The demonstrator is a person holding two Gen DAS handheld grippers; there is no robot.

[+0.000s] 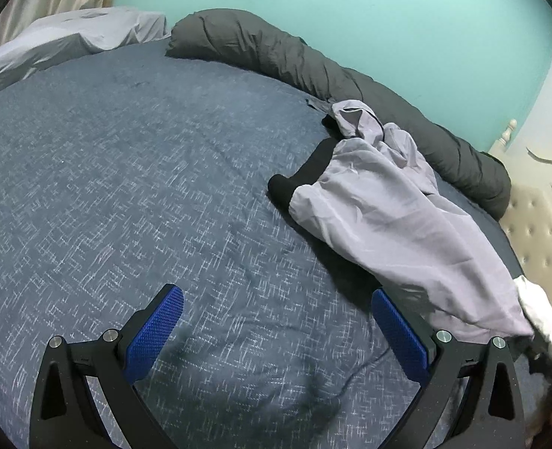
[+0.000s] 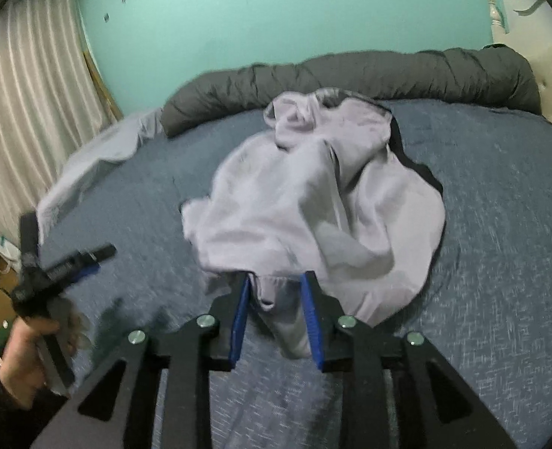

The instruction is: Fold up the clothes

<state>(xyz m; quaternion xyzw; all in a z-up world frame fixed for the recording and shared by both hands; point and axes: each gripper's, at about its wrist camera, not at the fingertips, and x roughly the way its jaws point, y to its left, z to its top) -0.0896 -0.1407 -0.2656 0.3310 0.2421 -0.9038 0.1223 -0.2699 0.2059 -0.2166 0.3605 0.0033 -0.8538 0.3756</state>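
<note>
**On the blue bed, the right gripper has the cloth**

In the middle of the right wrist view, the light purple garment (image 2: 313, 194) lies in a crumpled heap on the blue bedspread (image 2: 500, 262). Its near edge runs down to the bottom middle, between the blue pads of the right gripper (image 2: 276, 299). The jaws are close together and pinch a fold of that edge.

In the left wrist view, the garment (image 1: 388, 217) lies long, from the upper middle down to the lower right. The left gripper (image 1: 276, 321) is at the bottom, jaws spread wide and holding nothing. The cloth lies to its right, so the right gripper is nearer.
</note>
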